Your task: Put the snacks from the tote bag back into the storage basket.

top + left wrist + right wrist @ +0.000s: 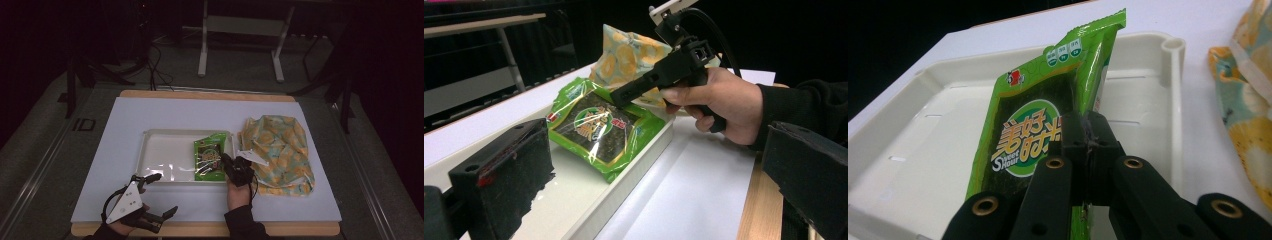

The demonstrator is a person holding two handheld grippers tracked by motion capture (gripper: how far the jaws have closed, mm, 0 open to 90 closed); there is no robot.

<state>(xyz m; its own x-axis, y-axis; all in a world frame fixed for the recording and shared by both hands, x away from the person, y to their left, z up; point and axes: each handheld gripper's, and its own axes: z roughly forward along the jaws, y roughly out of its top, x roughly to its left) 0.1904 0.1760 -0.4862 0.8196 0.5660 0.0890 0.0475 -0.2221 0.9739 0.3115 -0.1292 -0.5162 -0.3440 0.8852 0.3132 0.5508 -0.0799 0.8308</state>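
Observation:
A green snack packet [210, 159] with a dark window and orange lettering lies in the right part of a white plastic tray [160, 150]. My right gripper [227, 160] is shut on the packet's right edge. In the right gripper view the jaws [1088, 134] pinch the packet [1028, 130], which stands tilted over the tray [923, 150]. My left gripper [164, 193] is open near the table's front left, apart from the tray. In the left gripper view its jaws [654, 190] stand wide apart, facing the packet [594, 125] and the right gripper [619, 97].
A yellow and green patterned cloth bag [277, 150] lies crumpled right of the tray. A white sheet [150, 112] covers the wooden table. Table legs and cables stand on the dark floor beyond the far edge.

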